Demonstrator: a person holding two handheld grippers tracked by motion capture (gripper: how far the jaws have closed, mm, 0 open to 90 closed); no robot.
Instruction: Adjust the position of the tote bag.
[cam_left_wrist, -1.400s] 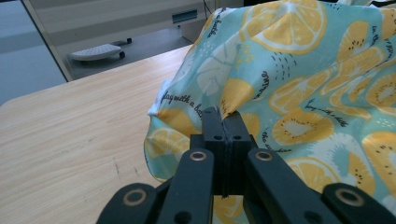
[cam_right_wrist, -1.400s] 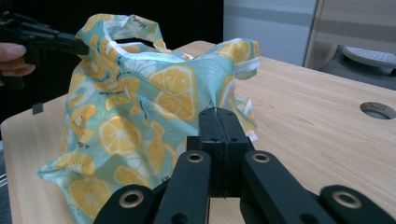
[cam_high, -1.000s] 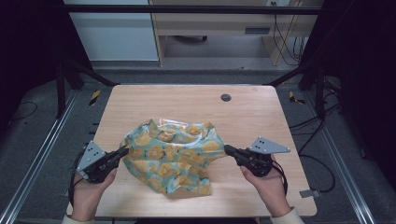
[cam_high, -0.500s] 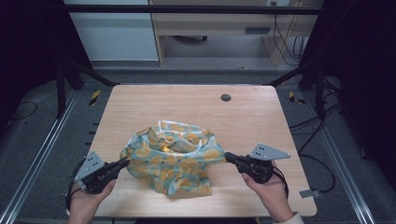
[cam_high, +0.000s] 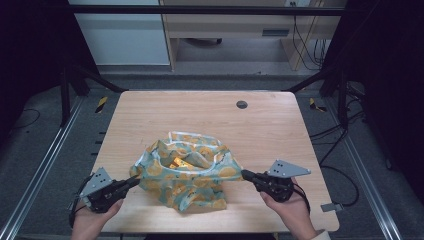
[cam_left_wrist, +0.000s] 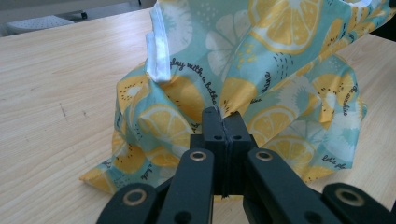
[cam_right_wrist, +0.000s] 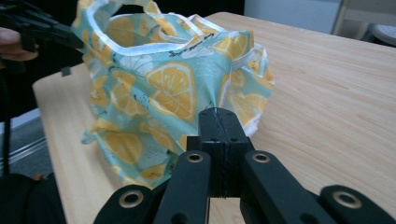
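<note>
Wooden counter (cam_high: 150, 115): lemon-print cloth (cam_high: 187, 172) now pulled lower, nearer front edge; left gripper (cam_high: 134, 181), right gripper (cam_high: 245, 174) jaws clamped on opposite edges; spreading underway.

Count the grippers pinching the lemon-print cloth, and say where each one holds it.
2. The left gripper is shut on the cloth at its left edge; the right gripper is shut on its right edge. The cloth hangs bunched between them over the table.
</note>
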